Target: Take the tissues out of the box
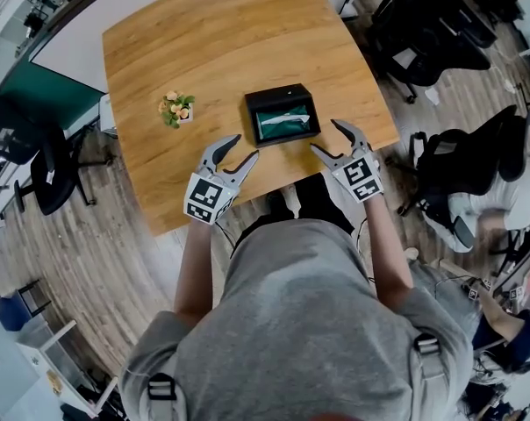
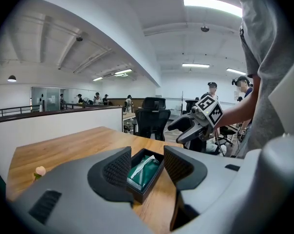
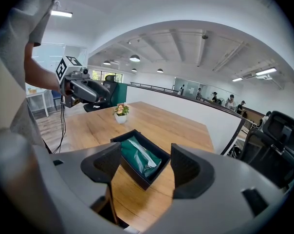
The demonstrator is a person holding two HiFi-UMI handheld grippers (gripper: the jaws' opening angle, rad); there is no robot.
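Two grippers are held over the near edge of the wooden table (image 1: pixel 221 42), one on each side of a black box (image 1: pixel 278 93). The left gripper (image 1: pixel 246 146) is near the box's front left corner. Its jaws are spread wide with nothing between them, and in the left gripper view the box shows through the gap, farther off on the tabletop. The right gripper (image 1: pixel 325 135) is just beside the box's right side, its jaws likewise apart and empty. The tissues (image 1: pixel 285 123), a green pack with a pale strip along its top, lie inside the open box, and neither gripper touches them. A small pot of flowers (image 1: pixel 176 109) stands on the table to the left of the box. Black office chairs (image 1: pixel 423 24) stand on the floor to the right of the table.
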